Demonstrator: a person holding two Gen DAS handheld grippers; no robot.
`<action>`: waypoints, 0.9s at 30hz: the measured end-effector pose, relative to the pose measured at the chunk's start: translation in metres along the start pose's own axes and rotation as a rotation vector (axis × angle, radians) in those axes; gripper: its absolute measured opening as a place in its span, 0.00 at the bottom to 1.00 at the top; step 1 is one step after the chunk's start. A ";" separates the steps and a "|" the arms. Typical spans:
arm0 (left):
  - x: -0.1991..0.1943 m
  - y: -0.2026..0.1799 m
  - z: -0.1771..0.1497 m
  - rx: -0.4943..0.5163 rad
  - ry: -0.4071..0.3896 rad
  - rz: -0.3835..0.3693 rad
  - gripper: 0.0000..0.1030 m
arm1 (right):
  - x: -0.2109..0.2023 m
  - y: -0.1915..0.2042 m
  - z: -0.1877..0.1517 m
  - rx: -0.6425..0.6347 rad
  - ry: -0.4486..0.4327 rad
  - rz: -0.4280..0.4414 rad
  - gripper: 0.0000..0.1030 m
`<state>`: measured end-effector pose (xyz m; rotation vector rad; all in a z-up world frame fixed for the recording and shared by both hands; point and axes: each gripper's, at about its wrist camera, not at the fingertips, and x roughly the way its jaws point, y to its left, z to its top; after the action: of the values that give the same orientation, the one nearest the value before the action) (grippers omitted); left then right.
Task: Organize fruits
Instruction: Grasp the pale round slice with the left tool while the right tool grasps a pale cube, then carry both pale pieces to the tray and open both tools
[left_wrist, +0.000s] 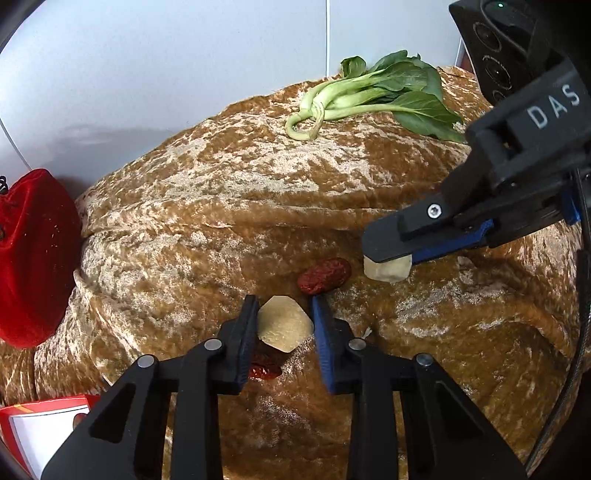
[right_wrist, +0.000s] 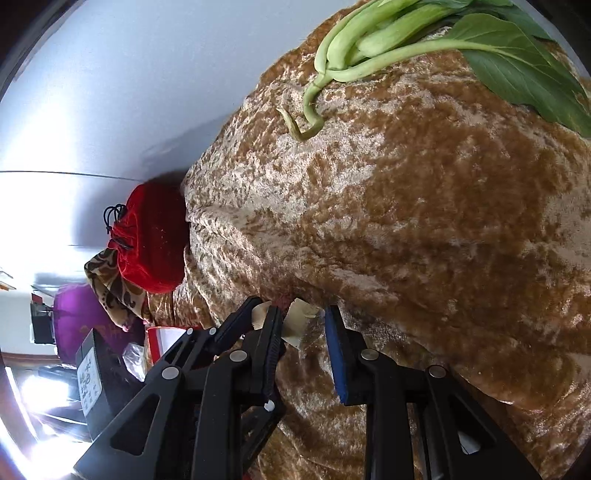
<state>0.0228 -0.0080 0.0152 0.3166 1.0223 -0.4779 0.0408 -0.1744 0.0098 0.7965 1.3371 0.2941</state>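
Observation:
My left gripper (left_wrist: 284, 317) holds a pale ginger slice (left_wrist: 284, 325) between its fingers, just above the brown velvet cloth (left_wrist: 221, 206). A red dried date (left_wrist: 324, 275) lies beyond it, and another red date (left_wrist: 264, 367) lies under the left finger. My right gripper (left_wrist: 388, 258) reaches in from the right in the left wrist view, shut on a second pale ginger piece (left_wrist: 388, 269). In the right wrist view this piece (right_wrist: 299, 321) sits between my right gripper's (right_wrist: 304, 325) fingers, with the left gripper's finger (right_wrist: 240, 321) close beside it.
A bok choy bunch (left_wrist: 376, 92) lies at the far side of the cloth; it also shows in the right wrist view (right_wrist: 424, 40). A red velvet pouch (left_wrist: 33, 254) sits at the left edge. A red and white box (left_wrist: 37, 424) is at lower left.

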 end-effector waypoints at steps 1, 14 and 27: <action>0.000 0.000 0.000 0.003 0.001 0.004 0.26 | -0.001 0.000 0.000 0.002 0.002 0.005 0.24; -0.074 0.012 -0.019 -0.073 -0.128 0.130 0.26 | -0.004 0.025 -0.018 -0.074 0.004 0.039 0.24; -0.149 0.072 -0.097 -0.444 -0.121 0.349 0.26 | 0.016 0.079 -0.056 -0.247 0.032 0.111 0.24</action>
<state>-0.0759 0.1330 0.0993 0.0625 0.9035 0.0491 0.0115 -0.0892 0.0489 0.6603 1.2593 0.5504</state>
